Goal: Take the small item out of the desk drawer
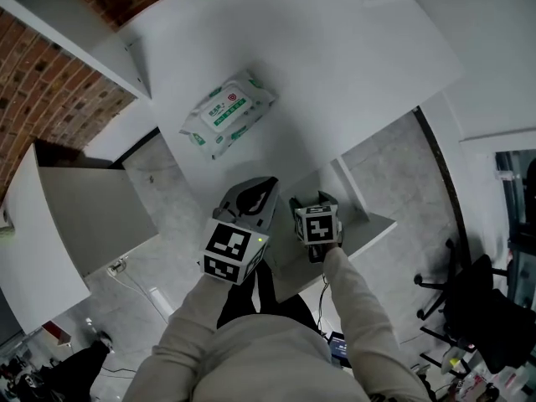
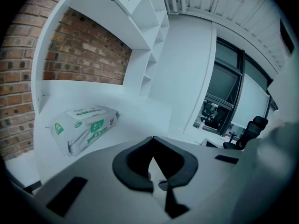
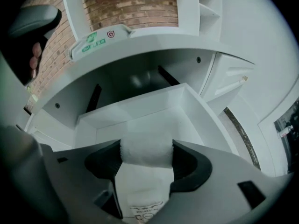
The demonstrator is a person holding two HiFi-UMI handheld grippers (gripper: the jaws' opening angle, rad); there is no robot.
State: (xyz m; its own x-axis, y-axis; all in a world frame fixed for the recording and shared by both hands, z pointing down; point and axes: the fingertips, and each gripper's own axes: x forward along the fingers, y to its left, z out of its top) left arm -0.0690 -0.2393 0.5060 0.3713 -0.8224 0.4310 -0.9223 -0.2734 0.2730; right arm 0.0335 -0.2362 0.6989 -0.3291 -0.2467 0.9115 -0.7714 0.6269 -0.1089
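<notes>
- Clamping a small white packet [image 3: 142, 176] from both sides, the right gripper [image 3: 146, 152] is pressing its dark jaw pads into the packet's soft upper part, while the printed end is hanging down towards the camera.
- The open desk drawer [image 3: 187, 101] is showing its white interior just behind the packet. Whether the packet is touching the drawer floor cannot be told.
- The left gripper [image 2: 153, 146] is hovering just beside the right one at the desk's front edge, its jaws meeting tip to tip and holding nothing.
- A green-and-white pack of wet wipes [image 1: 228, 113] is lying flat on the white desk [image 1: 352, 74], well apart from both grippers.
- A brick wall [image 2: 88, 59] is standing behind the desk, under white shelves.
</notes>
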